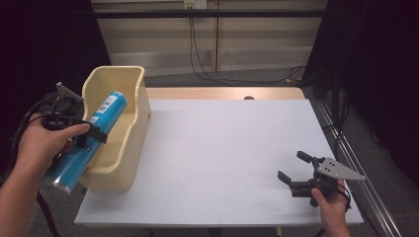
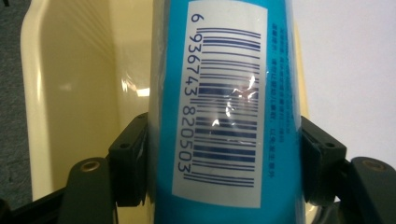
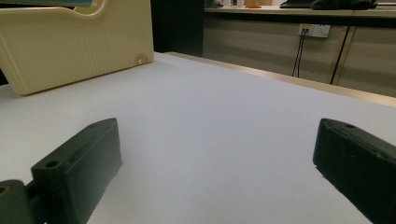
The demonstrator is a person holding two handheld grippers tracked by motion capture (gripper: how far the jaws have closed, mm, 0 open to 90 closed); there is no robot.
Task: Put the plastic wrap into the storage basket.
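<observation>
Tubes (image 1: 86, 143): one; bins (image 1: 129, 148): one.

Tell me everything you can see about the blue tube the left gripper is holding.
The blue tube is a long, glossy cylinder that looks wrapped in clear film, with a white barcode label and small print beside it. The left hand-held gripper clamps it from both sides around its middle. It lies tilted, its far end inside the cream plastic bin at the table's left edge, its near end sticking out past the bin beside the person's hand.
</observation>
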